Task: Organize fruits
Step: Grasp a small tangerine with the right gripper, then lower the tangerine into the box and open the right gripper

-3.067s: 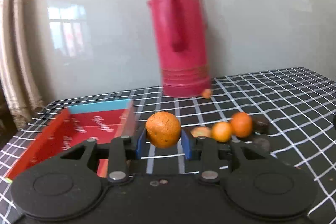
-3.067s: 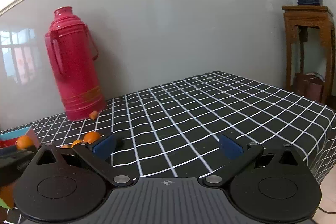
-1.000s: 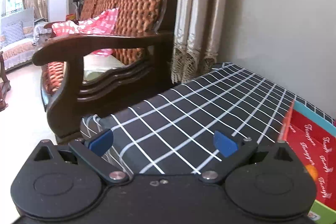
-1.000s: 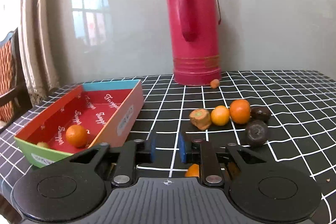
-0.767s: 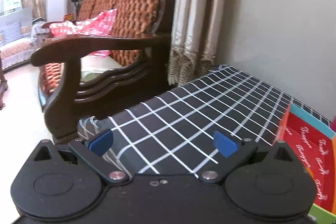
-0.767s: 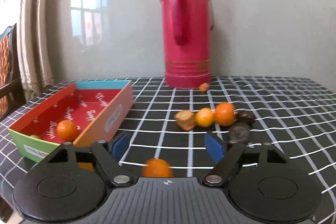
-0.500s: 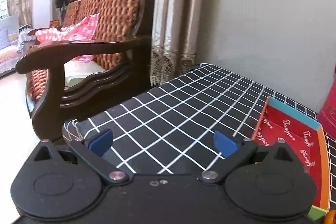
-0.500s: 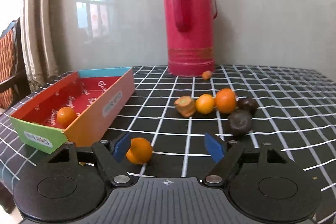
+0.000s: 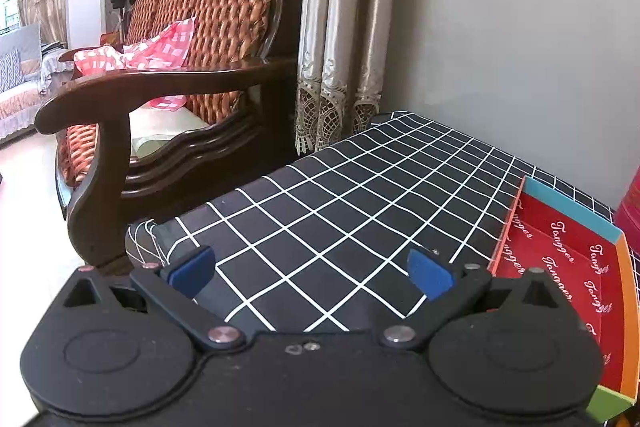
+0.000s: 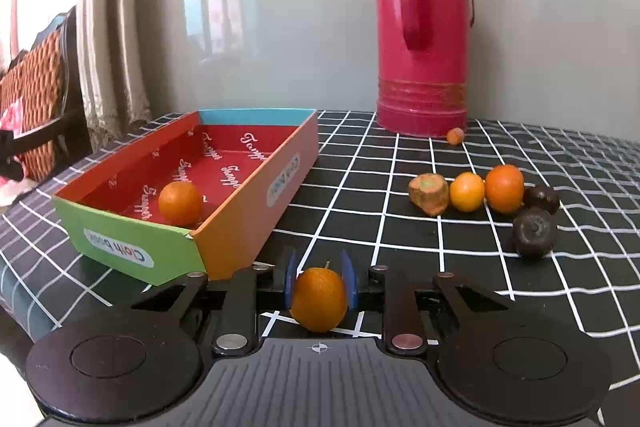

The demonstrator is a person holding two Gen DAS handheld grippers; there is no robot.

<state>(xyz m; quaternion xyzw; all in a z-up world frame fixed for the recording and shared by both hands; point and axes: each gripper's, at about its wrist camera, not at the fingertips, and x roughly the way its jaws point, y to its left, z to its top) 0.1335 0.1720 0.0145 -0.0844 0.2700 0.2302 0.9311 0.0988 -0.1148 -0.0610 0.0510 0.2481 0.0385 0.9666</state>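
Note:
In the right wrist view my right gripper [image 10: 319, 283] is shut on a small orange [image 10: 319, 298] just above the checked cloth, in front of the right front corner of the coloured box [image 10: 256, 205]. One orange [image 10: 180, 203] lies inside the box. A carrot-like stub [image 10: 429, 193], two oranges [image 10: 467, 191] [image 10: 504, 188] and two dark fruits [image 10: 534, 227] [image 10: 543, 199] lie in a group to the right. In the left wrist view my left gripper [image 9: 311, 269] is open and empty over the table's left end, with the box [image 9: 568, 267] at its right.
A tall red thermos [image 10: 423, 27] stands at the back by the wall, with a tiny orange fruit [image 10: 455, 136] at its foot. A wooden sofa [image 9: 168, 95] and curtains [image 9: 344, 27] stand beyond the table's left edge [image 9: 168, 231].
My right gripper has closed on the small orange that lay loose between its open fingers half a second ago. The left gripper has turned slightly, still open and empty.

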